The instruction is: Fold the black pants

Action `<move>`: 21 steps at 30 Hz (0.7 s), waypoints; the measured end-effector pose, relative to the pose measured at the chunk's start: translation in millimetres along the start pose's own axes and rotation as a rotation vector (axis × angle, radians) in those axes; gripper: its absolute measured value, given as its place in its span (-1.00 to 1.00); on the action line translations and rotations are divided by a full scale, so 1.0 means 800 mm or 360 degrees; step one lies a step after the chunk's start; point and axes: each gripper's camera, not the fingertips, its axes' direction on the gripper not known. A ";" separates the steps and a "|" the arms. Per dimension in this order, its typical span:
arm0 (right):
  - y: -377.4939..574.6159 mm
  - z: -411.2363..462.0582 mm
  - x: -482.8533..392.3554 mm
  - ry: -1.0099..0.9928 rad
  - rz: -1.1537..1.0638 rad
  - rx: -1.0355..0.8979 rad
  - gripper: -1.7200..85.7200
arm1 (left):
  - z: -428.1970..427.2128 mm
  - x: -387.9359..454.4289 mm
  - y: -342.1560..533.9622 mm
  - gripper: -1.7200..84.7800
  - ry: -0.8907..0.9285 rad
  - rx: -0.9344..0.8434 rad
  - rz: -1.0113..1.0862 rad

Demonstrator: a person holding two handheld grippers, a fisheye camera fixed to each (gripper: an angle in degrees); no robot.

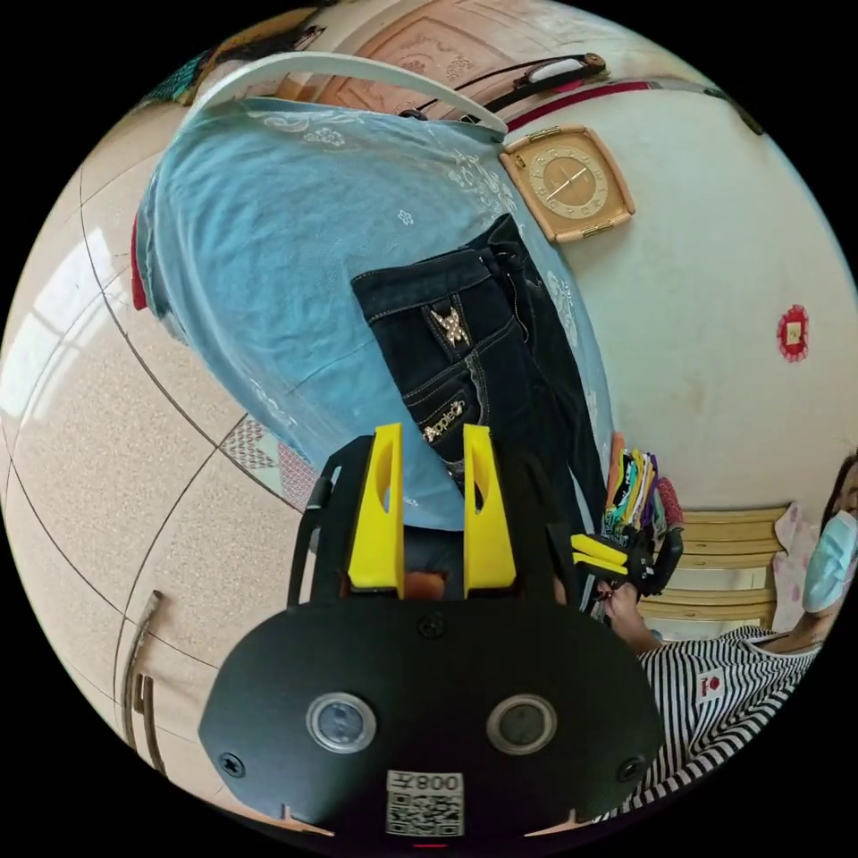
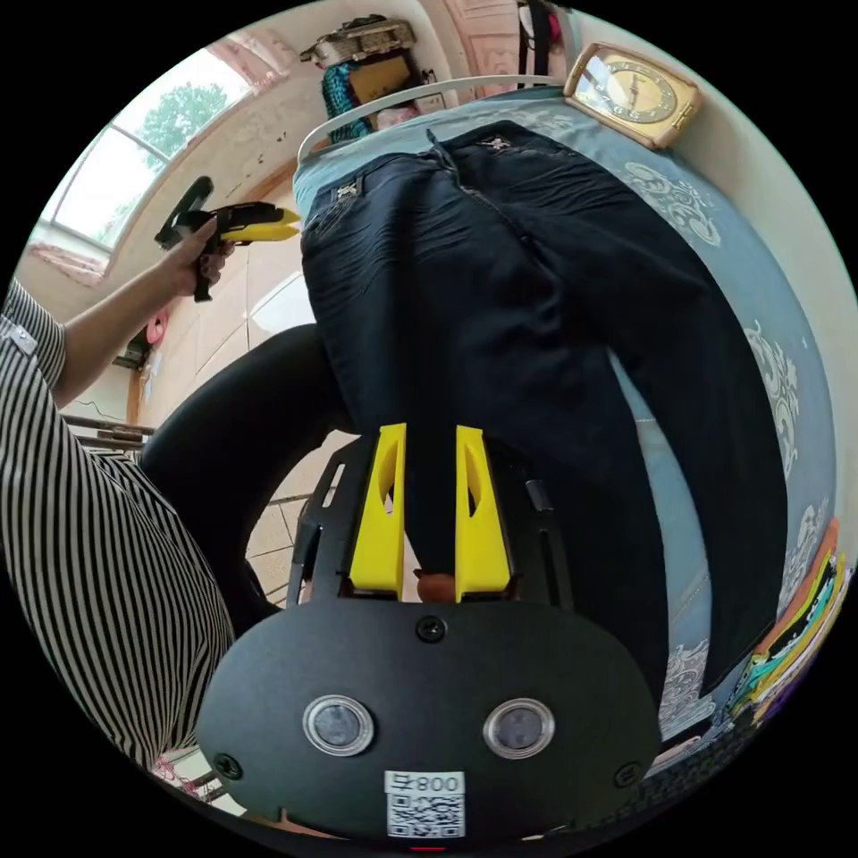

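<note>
Black pants (image 2: 500, 295) lie spread on the blue-covered table (image 1: 268, 232), both the left gripper (image 1: 431, 465) and the right gripper (image 2: 429, 469) parted, gripping nothing.

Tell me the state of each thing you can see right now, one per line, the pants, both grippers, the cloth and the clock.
black pants: laid out flat and unfolded on the blue cloth, legs apart.
left gripper: jaws open, holding nothing, over the cloth's edge beside the waistband.
right gripper: jaws open, over one pant leg, not gripping it.
blue cloth: spread over the table, hanging over its edge.
clock: lying on the cloth against the wall.
</note>
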 end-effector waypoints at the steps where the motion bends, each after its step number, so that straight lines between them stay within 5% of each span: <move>1: 0.000 0.010 -0.014 -0.0007 -0.0021 -0.0018 -0.78 | 0.005 0.000 -0.002 -0.76 -0.0043 -0.0015 0.0021; 7: 0.006 0.037 -0.001 -0.0181 0.0139 -0.0010 -0.91 | -0.014 0.007 0.001 -0.79 -0.0319 0.0038 0.0156; 11: -0.010 -0.015 0.023 0.0068 0.0189 0.0237 -0.95 | -0.023 0.034 0.005 -0.82 -0.0326 0.0206 0.0390; 17: -0.095 0.047 0.064 0.0330 0.0228 0.0157 -0.96 | 0.052 0.084 -0.041 -0.87 -0.0196 0.0117 0.0716; 21: -0.088 0.086 0.061 0.0306 0.0196 0.0167 -0.96 | 0.118 0.091 -0.065 -0.91 -0.0401 -0.0117 0.0817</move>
